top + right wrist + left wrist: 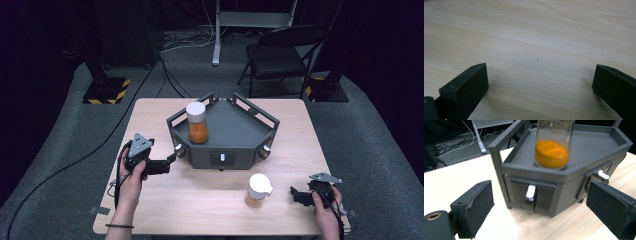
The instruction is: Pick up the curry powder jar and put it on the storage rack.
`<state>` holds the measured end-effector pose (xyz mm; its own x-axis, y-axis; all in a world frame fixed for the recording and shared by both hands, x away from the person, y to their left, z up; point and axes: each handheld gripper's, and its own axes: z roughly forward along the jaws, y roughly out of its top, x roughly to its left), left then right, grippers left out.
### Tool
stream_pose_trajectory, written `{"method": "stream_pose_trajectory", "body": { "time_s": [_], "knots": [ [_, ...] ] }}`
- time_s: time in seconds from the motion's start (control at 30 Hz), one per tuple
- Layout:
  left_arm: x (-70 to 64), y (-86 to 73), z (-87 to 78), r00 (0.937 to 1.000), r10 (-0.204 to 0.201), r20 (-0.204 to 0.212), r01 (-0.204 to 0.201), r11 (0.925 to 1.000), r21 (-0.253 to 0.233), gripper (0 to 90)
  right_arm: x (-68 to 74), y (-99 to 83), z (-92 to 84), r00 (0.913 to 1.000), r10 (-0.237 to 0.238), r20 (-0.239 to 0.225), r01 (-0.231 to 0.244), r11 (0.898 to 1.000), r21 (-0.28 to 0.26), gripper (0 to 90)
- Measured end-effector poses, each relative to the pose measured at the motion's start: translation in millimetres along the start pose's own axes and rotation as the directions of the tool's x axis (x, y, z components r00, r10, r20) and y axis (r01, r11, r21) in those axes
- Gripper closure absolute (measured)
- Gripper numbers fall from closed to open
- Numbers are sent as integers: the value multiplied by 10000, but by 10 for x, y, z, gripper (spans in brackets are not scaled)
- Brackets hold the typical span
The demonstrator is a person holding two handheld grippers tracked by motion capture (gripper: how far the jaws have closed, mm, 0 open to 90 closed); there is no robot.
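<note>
A dark grey tray stand (235, 137) sits at the middle of the bench (150, 115), with a white-capped jar of orange powder (197, 122) upright at its left corner. A second jar (258, 190) stands near the bench's front edge. The left gripper (170, 159) faces the stand, fingers (475, 207) wide apart and empty. The right gripper (296, 194), near the front right corner, also has its fingers (469, 86) spread wide over bare wood.
</note>
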<state>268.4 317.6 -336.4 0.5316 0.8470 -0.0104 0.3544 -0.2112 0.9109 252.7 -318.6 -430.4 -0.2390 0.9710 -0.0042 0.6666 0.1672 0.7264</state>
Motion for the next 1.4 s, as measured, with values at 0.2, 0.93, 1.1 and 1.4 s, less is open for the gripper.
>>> {"method": "stream_pose_trajectory", "body": {
  "time_s": [0.2,0.93,1.1,1.4],
  "knots": [
    [78,-255,-74,9995,-311,-42,311,9995,71,71,0,0,0,10000,2,-1,-2,10000,1,0],
    [248,-1090,-51,9882,-1213,-932,1285,9888,757,70,0,0,0,10000,-1,0,1,10000,-1,0],
    [283,-1131,-9,9867,-1290,-988,1401,9833,1159,70,0,0,0,10000,-1,-1,1,10000,0,0],
    [369,-1134,124,9873,-1305,-903,1476,9640,2213,71,0,0,0,10000,0,-1,0,10000,0,0]
  ]
}}
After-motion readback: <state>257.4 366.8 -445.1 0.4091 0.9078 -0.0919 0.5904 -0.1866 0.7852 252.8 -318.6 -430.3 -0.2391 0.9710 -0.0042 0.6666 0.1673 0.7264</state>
